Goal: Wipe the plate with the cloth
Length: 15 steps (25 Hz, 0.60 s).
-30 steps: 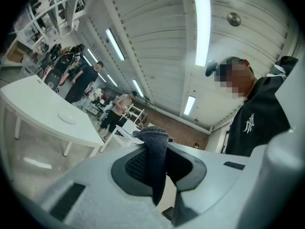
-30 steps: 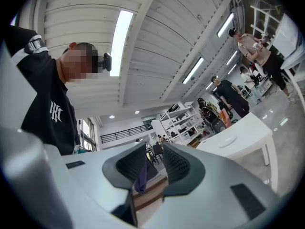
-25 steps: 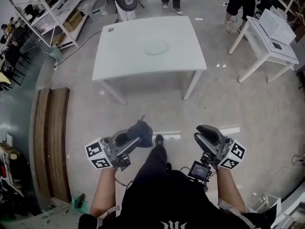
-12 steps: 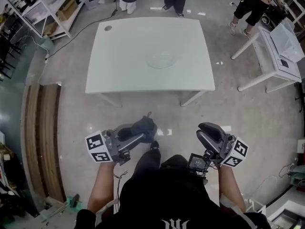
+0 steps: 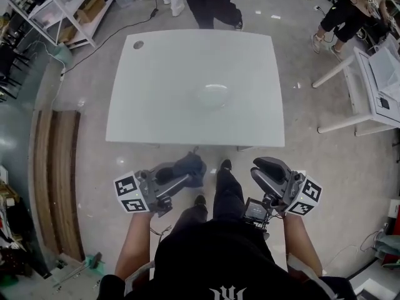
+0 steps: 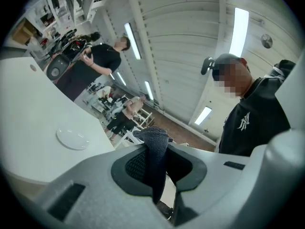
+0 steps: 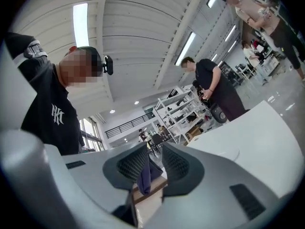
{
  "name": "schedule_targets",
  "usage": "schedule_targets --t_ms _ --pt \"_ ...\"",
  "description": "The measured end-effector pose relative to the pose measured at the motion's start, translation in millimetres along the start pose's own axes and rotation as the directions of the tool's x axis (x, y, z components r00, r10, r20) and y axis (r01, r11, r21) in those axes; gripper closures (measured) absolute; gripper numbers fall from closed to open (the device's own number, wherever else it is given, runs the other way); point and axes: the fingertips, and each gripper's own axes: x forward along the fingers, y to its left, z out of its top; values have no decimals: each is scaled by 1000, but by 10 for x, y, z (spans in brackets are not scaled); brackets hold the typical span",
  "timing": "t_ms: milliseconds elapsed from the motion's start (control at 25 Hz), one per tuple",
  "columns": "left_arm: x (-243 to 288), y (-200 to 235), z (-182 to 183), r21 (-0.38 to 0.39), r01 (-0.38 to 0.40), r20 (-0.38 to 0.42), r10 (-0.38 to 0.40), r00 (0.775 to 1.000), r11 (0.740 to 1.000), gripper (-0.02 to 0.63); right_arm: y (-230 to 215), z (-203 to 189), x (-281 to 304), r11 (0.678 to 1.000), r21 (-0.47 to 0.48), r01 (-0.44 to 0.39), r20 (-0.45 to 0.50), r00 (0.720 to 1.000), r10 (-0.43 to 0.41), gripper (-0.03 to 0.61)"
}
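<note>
A clear glass plate (image 5: 212, 96) lies near the middle of the white table (image 5: 156, 99). It also shows in the left gripper view as plate (image 6: 73, 139) and faintly in the right gripper view as plate (image 7: 228, 153). My left gripper (image 5: 180, 179) hangs short of the table's near edge, shut on a dark blue cloth (image 5: 189, 165). The cloth (image 6: 154, 136) is pinched between the pads of the left gripper (image 6: 157, 165). My right gripper (image 5: 261, 167) is level with it, to the right. Its jaws (image 7: 155, 163) stand a narrow gap apart with nothing between them; the cloth (image 7: 144, 180) shows through the gap.
A person in black (image 5: 209, 2) stands at the table's far side, another person (image 5: 350, 8) at the back right. A second white table (image 5: 375, 74) is at the right, shelves (image 5: 50, 5) at the back left, wooden planks (image 5: 56, 180) on the floor left.
The table has come much closer, its near edge now just ahead of both grippers. The grippers keep their pose, the left still holding the cloth.
</note>
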Motion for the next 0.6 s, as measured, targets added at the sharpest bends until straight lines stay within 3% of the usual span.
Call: schedule_targets --t_ms 360,600 --pt "713 966 261 -78 -156 39 160 986 985 563 -1422 546 134 996 85 -30 -27 999 33 494" --pt "955 1249 319 -107 -223 23 227 974 969 563 -2007 497 403 987 161 -27 -89 995 42 480"
